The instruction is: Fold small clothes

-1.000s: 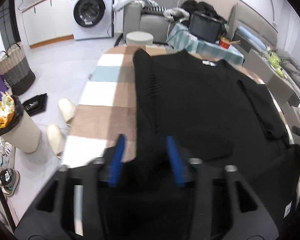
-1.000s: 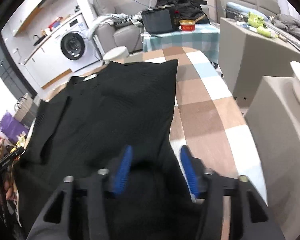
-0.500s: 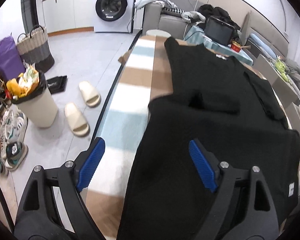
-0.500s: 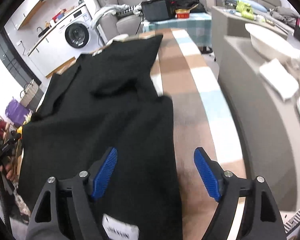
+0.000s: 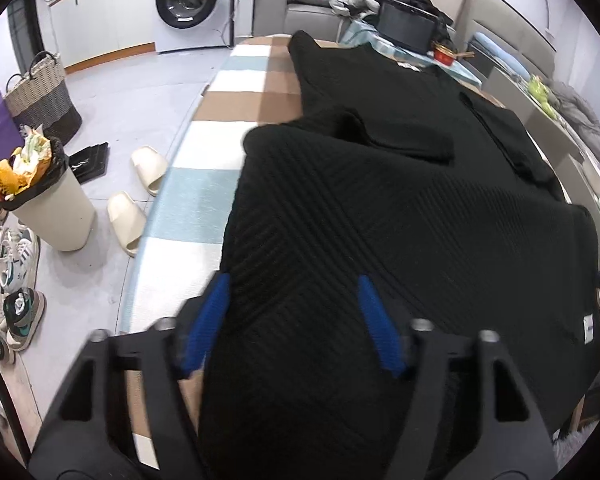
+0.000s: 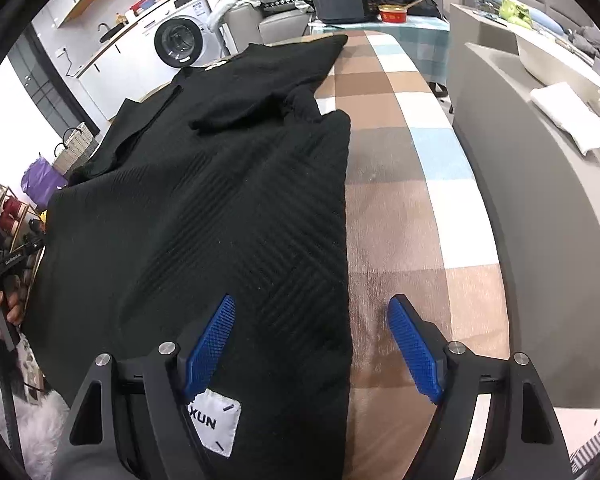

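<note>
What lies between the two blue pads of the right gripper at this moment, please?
In the right wrist view, the right gripper straddles the side edge of the black sweater; beside that edge is bare checked tablecloth. Neither pad presses on anything.

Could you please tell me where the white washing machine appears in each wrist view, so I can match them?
Left wrist: washing machine at top, left of centre.
Right wrist: washing machine upper left, beyond the black sweater.
Shared landmark: red bowl beside a dark screen.
</note>
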The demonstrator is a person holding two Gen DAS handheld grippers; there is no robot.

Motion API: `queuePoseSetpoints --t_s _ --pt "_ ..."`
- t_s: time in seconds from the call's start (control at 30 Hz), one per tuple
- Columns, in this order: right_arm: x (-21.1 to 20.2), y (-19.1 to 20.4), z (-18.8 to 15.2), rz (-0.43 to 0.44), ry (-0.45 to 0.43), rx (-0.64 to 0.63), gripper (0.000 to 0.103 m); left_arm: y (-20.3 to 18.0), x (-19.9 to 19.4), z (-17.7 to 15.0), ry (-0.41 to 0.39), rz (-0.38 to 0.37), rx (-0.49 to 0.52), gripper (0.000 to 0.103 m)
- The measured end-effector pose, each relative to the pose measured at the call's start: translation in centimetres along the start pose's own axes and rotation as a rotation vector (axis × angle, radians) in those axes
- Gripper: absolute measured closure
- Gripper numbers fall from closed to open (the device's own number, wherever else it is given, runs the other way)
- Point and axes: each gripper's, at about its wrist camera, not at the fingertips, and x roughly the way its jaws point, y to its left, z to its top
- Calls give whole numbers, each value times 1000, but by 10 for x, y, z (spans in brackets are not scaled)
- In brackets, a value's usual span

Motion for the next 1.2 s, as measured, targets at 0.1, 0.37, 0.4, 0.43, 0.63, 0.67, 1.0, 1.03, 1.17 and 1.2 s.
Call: queuePoseSetpoints --t_s 0.1,0.37,0.4,0.43,0.63,0.67,1.0,1.03,1.17,1.2 --pt "2 8 2 36 -10 -47 71 -8 2 1 8 29 39 75" --pt "-34 28 15 76 -144 -171 96 -2 -26 13 -74 -47 12 103" --pt "-41 24 20 81 -182 -152 96 0 -31 17 -94 -52 6 103" --pt "-48 22 25 85 -222 -136 96 2 -35 22 -110 -56 1 103" --pt "-48 18 63 62 -387 -11 96 18 -26 61 -184 -61 -53 103" --pt "-40 17 69 43 -386 23 96 19 -21 66 -183 -61 -62 103" --pt "0 3 64 81 -192 58 57 24 16 53 -86 -51 -76 44" --pt "1 2 63 86 -186 55 57 22 18 51 -74 -62 -65 44" --pt "12 -2 59 57 -147 25 55 14 26 44 -39 -69 -44 44" --pt "15 -3 60 57 -141 26 55 12 27 42 -39 -73 -38 49"
